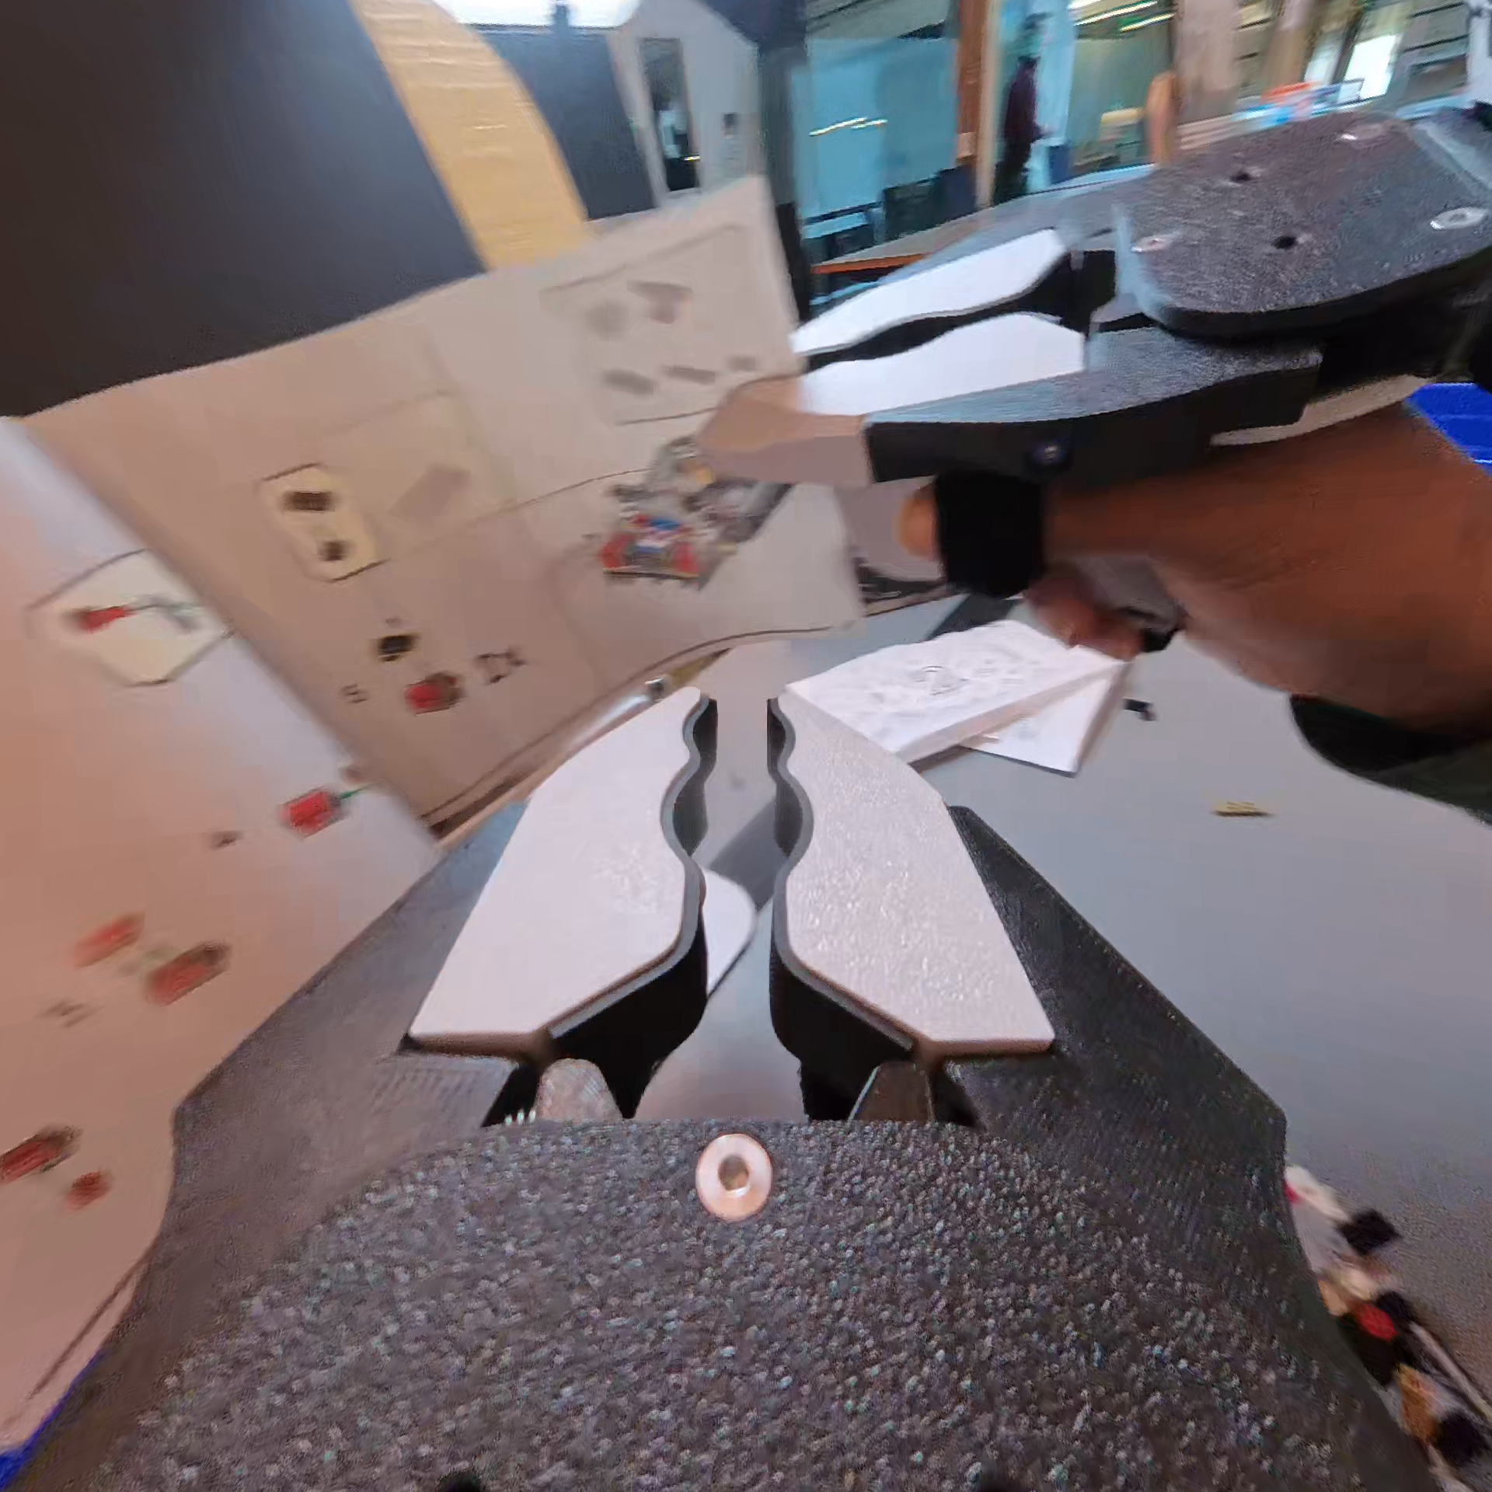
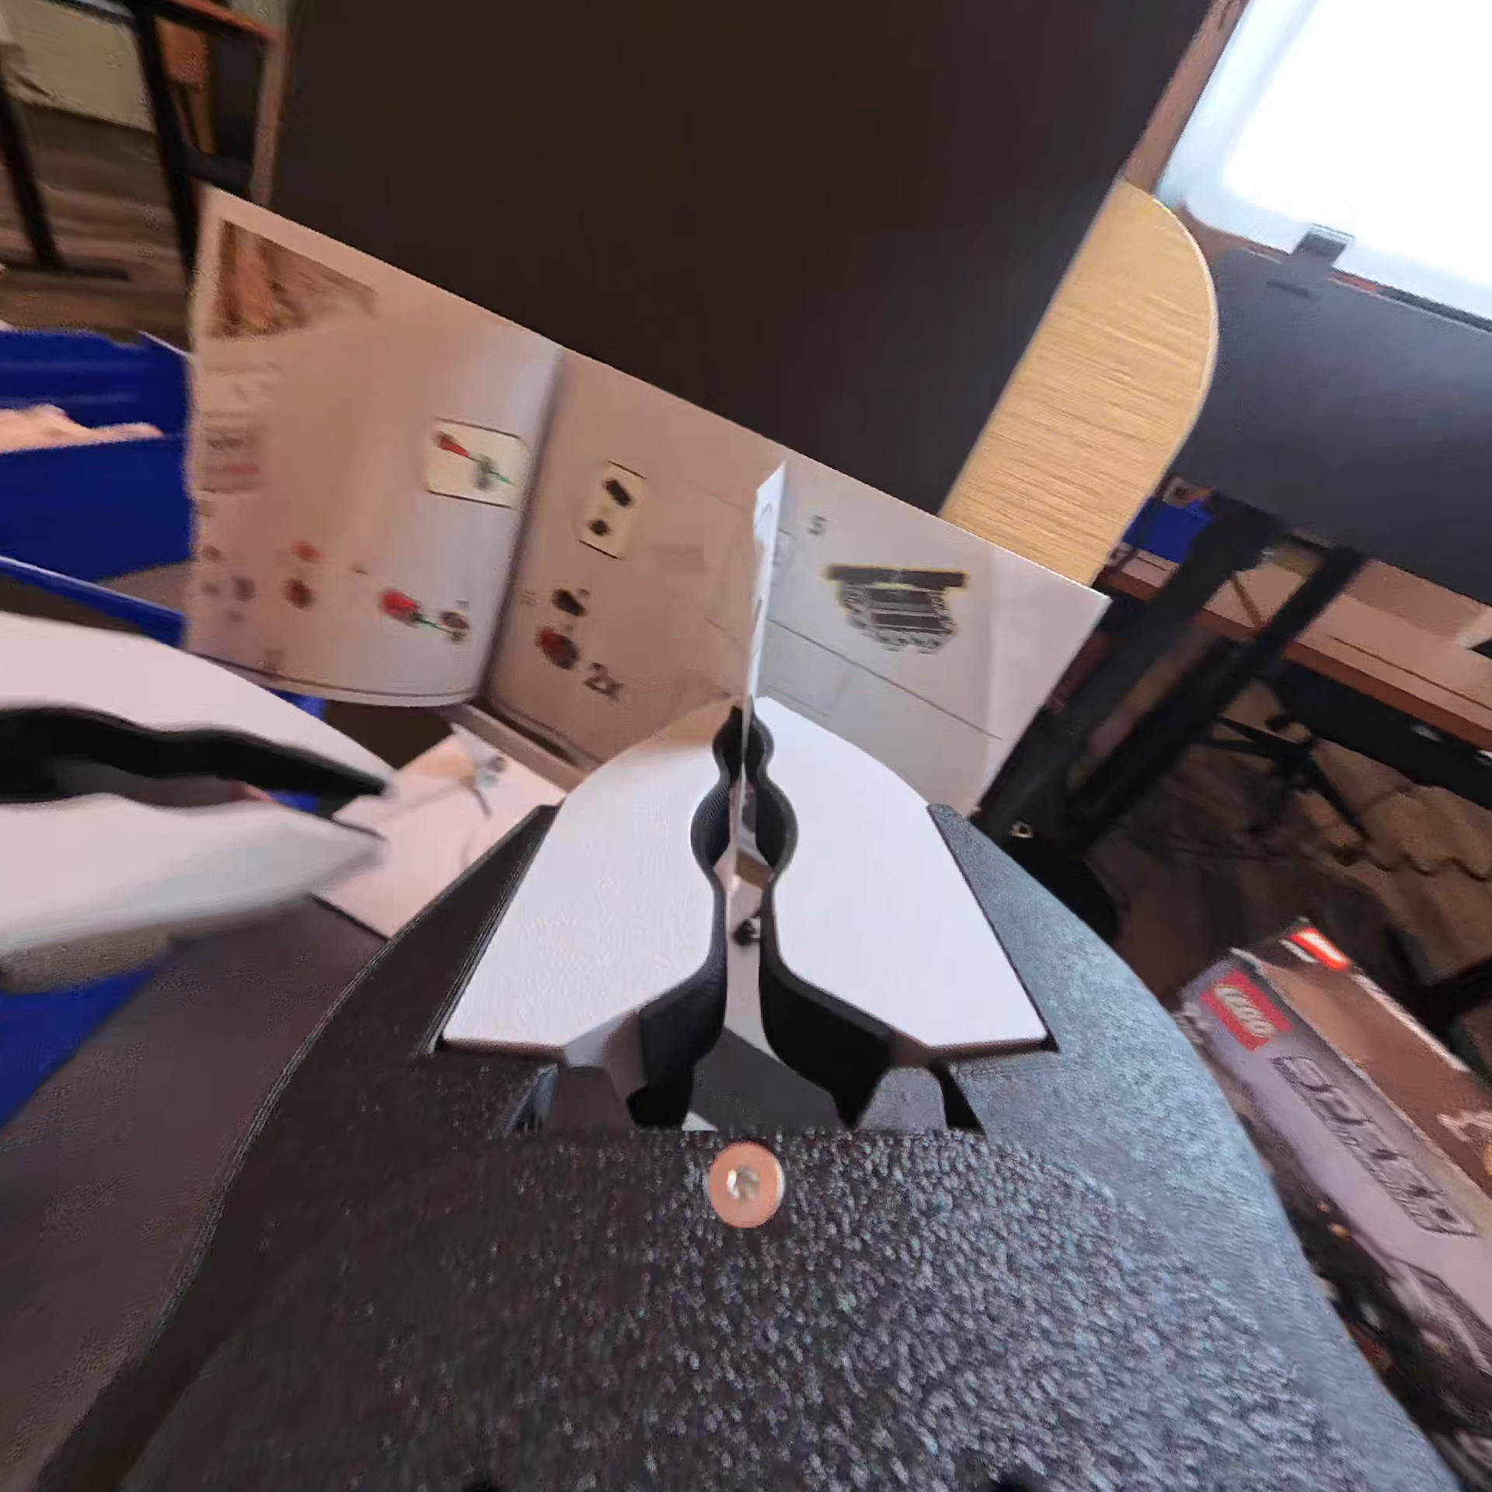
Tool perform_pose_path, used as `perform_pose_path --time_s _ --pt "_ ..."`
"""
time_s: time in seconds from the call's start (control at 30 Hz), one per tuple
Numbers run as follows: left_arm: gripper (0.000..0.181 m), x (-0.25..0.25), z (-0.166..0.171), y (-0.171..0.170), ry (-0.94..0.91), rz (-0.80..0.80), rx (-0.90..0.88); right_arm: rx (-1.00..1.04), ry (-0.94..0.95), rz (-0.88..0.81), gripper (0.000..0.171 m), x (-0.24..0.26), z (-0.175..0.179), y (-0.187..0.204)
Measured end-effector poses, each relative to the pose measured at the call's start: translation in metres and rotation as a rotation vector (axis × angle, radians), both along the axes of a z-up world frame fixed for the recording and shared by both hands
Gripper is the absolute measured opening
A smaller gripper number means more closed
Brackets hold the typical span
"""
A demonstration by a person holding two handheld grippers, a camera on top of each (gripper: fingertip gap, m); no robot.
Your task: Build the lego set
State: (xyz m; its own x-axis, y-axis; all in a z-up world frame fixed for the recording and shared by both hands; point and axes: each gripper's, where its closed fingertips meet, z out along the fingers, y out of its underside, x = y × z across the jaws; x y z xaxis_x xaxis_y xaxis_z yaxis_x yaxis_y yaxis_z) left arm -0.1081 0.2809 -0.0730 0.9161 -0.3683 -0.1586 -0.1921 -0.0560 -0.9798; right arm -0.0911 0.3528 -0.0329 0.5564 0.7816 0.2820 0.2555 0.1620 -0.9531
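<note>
An open instruction booklet stands tilted in the air, its pages showing red and black parts; it also shows in the right wrist view. My right gripper is shut on the edge of one thin page of it. In the left wrist view the right gripper sits at the booklet's right edge, held by a hand. My left gripper is narrowly open and empty, just below the booklet's lower edge. It shows blurred at the left in the right wrist view.
A second white booklet lies on the grey table, with a small tan piece to its right. A blue bin stands at the left. A printed cardboard box lies low at the right.
</note>
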Motion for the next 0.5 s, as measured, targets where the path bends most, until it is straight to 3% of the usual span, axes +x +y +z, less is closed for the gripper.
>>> perform_pose_path --time_s 0.17,0.2,0.27,0.5 --pt "0.011 -0.093 -0.016 0.024 0.075 0.318 -0.162 0.024 -0.038 -0.038 0.0 0.002 -0.005 0.053" --pt "0.003 -0.106 -0.017 0.026 0.105 0.345 -0.165 0.032 -0.048 -0.049 0.0 0.002 -0.007 0.062" --pt "0.006 -0.13 -0.016 0.03 0.172 0.412 -0.158 0.052 -0.084 -0.058 0.002 0.001 -0.011 0.073" --pt "0.0 -0.163 -0.024 0.035 0.265 0.422 -0.139 0.07 -0.069 -0.124 0.01 0.008 -0.016 0.084"
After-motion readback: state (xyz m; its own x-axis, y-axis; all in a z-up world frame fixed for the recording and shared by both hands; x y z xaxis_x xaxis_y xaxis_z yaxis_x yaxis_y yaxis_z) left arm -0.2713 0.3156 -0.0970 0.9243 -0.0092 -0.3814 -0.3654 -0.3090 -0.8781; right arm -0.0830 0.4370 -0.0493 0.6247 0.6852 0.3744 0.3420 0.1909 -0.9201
